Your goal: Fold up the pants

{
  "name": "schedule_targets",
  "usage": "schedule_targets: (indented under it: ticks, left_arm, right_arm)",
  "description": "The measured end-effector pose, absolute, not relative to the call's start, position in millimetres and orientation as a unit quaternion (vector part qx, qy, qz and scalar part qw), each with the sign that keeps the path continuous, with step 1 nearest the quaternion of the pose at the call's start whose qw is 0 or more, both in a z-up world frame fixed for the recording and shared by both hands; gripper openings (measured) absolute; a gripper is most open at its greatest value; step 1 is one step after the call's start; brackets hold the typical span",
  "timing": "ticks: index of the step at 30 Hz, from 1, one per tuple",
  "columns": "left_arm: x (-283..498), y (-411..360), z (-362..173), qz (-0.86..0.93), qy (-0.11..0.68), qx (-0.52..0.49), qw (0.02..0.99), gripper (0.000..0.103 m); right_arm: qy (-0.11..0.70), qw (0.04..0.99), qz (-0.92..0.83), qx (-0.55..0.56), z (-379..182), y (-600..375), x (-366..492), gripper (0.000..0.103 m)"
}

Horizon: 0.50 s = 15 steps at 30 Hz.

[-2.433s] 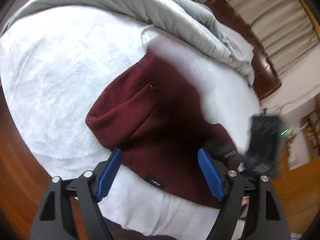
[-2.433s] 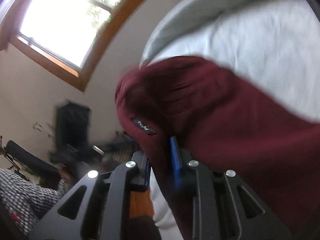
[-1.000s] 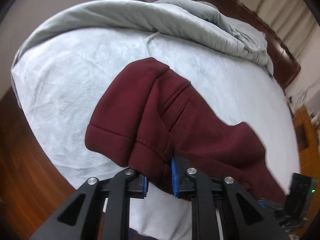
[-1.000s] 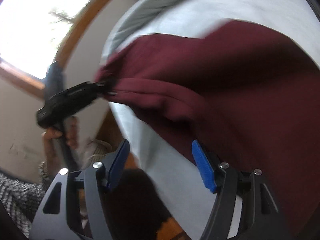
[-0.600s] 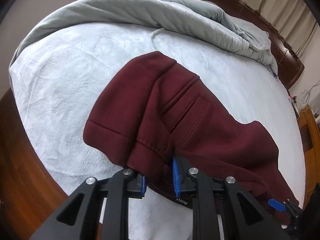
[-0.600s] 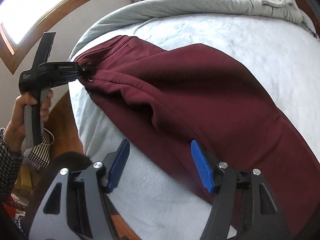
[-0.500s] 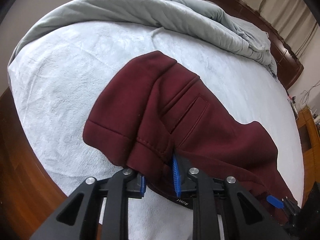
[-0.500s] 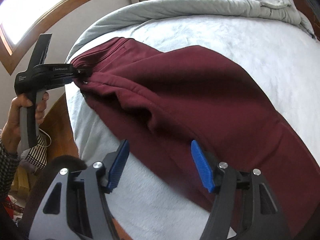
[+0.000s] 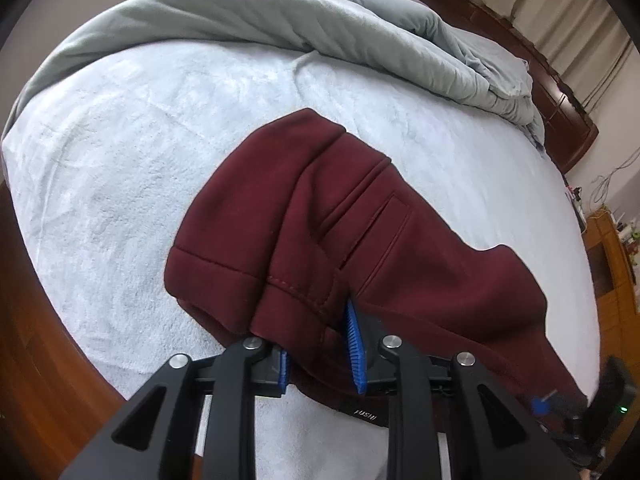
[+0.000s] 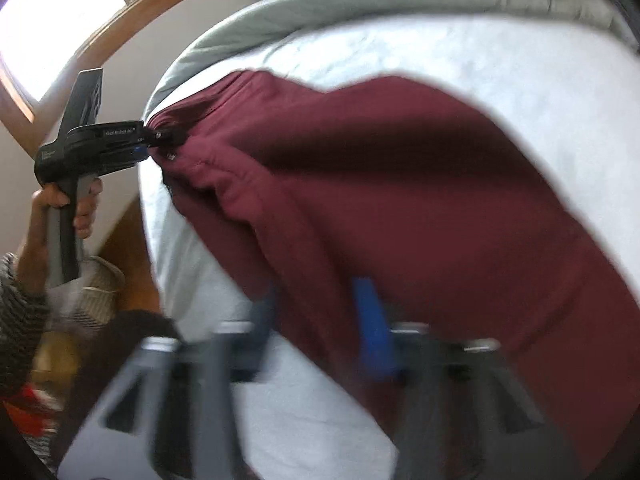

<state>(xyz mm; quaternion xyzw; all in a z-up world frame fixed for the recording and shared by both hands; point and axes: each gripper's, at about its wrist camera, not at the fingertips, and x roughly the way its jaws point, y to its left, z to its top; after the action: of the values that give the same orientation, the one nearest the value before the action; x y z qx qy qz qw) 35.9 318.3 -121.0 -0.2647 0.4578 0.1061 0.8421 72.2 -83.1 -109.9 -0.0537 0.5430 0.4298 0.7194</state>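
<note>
The maroon pants (image 9: 360, 240) lie across the near part of the bed (image 9: 120, 160), on its pale fleecy cover, with the waistband end bunched toward the bed's edge and the legs trailing away to the right. A seamed pocket panel faces up, and the fabric is doubled lengthwise, which suggests the first fold is made and the garment is being held taut for squaring. The left hand-held gripper (image 9: 320, 348) is clenched on the thick waistband hem, its blue pads pressed into the cloth on both sides; this grip appears intended to anchor that end while the other is drawn out. In the right wrist view, the right hand-held gripper (image 10: 316, 332) sits at the lower edge of the leg fabric, with cloth lying between its blue pads, but motion blur prevents a finding on whether it grips. A grey duvet (image 9: 320, 28) is pushed back toward the dark wooden headboard (image 9: 560, 100), leaving working room.
</note>
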Motion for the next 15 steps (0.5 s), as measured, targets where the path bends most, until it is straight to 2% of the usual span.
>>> schedule_targets:
  ticks: [3, 5, 7, 9, 12, 14, 15]
  left_arm:
    - [33, 320, -105, 0.099, 0.439, -0.255, 0.856, 0.025]
    - [30, 320, -98, 0.096, 0.434, -0.232, 0.865, 0.027]
    - [32, 318, -109, 0.101, 0.457, -0.215, 0.857, 0.027]
    - [30, 316, -125, 0.109, 0.475, -0.206, 0.848, 0.029]
    - [20, 314, -113, 0.109, 0.46, -0.212, 0.855, 0.035]
    - [11, 313, -101, 0.123, 0.459, -0.224, 0.851, 0.057]
    - [6, 310, -93, 0.134, 0.451, -0.223, 0.854, 0.06]
  right_arm:
    - [0.501, 0.733, 0.452, -0.081, -91, -84, 59, 0.012]
    - [0.486, 0.735, 0.46, -0.104, -85, -85, 49, 0.022]
    - [0.509, 0.718, 0.458, -0.126, -97, -82, 39, 0.072]
    - [0.512, 0.717, 0.452, -0.138, -110, -83, 29, 0.072]
    - [0.516, 0.721, 0.449, -0.113, -105, -93, 27, 0.072]
    - [0.534, 0.714, 0.448, -0.066, -98, -110, 32, 0.07]
    - [0.539, 0.713, 0.445, -0.051, -95, -117, 34, 0.07]
